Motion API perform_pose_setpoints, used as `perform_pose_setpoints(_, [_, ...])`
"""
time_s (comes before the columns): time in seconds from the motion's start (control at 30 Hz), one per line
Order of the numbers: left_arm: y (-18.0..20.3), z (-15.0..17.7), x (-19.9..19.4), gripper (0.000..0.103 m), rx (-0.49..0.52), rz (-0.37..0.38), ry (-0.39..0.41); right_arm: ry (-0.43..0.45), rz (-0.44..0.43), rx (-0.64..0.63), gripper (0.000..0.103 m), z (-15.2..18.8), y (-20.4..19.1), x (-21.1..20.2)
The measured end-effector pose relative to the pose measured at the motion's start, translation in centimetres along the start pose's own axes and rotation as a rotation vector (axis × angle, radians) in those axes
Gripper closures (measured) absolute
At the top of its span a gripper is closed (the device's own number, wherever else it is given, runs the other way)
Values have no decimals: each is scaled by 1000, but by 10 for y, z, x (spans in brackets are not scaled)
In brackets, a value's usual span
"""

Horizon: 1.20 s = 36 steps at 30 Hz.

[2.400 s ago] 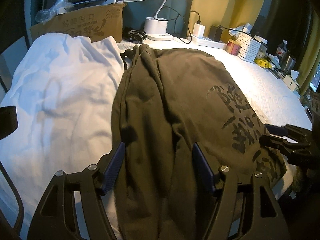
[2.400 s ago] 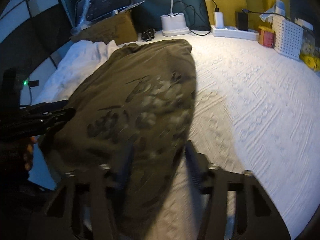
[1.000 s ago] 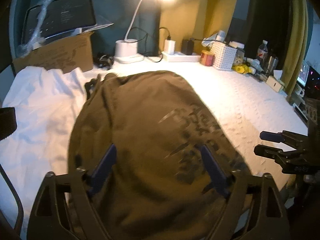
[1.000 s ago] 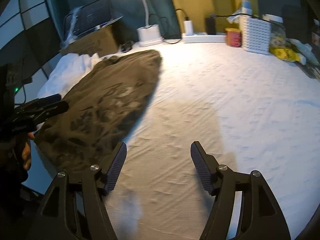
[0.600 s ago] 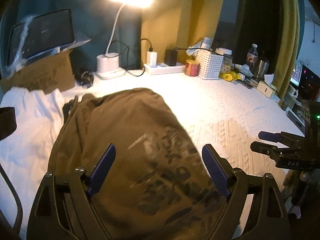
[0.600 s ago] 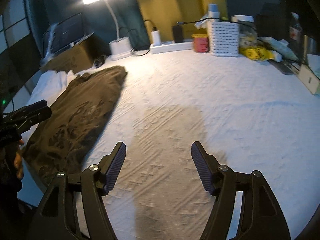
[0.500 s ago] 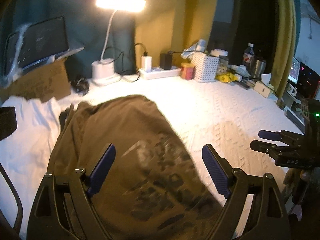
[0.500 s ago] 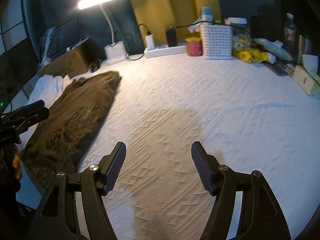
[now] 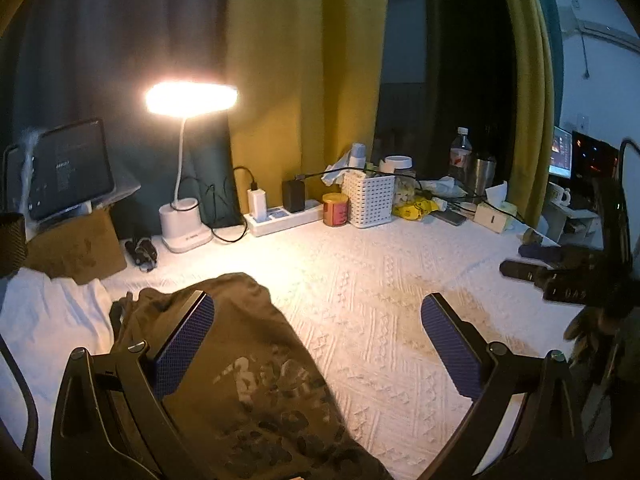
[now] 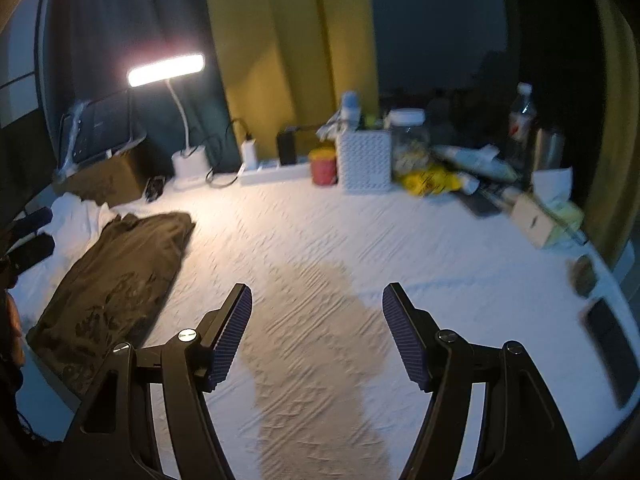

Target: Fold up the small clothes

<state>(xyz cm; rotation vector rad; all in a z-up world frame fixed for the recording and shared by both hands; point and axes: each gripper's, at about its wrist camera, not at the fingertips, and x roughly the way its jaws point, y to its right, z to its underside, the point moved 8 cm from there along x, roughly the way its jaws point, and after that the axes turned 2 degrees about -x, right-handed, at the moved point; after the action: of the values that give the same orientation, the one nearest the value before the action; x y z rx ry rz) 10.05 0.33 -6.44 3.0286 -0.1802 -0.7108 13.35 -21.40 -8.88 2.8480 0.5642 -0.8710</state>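
A folded olive-brown garment with a dark print (image 9: 256, 392) lies on the white textured tablecloth (image 9: 380, 312), at the lower left of the left wrist view and at the left in the right wrist view (image 10: 116, 284). A white garment (image 9: 44, 320) lies to its left. My left gripper (image 9: 316, 340) is open and empty, raised above the garment's right edge. My right gripper (image 10: 316, 336) is open and empty, raised over bare cloth to the right of the garment; it also shows at the right edge of the left wrist view (image 9: 560, 272).
At the table's back stand a lit desk lamp (image 9: 184, 224), a cardboard box with a tablet (image 9: 72, 240), a power strip (image 9: 280, 216), a red tin (image 10: 324, 164), a white basket (image 10: 364, 160), bottles and clutter (image 10: 480, 164). A dark phone (image 10: 608, 348) lies near the right edge.
Both grippers have risen and pulled back from the folded olive garment, which stays on the table. Both views have tilted up toward the curtains. The right view has swung to the right.
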Motion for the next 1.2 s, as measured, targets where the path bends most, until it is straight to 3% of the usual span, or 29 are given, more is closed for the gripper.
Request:
perform_pose_setpoints(0.17, [14, -11, -14, 1, 47, 17, 47, 47, 29, 2, 31, -16, 8, -23])
perform_pose_setpoints(0.4, [19, -32, -37, 1, 83, -50, 118, 113, 49, -2, 31, -37, 9, -56])
perform_pose_setpoints(1.2, [-15, -66, -122, 1, -65, -121, 270, 312, 86, -48, 31, -87, -18, -158])
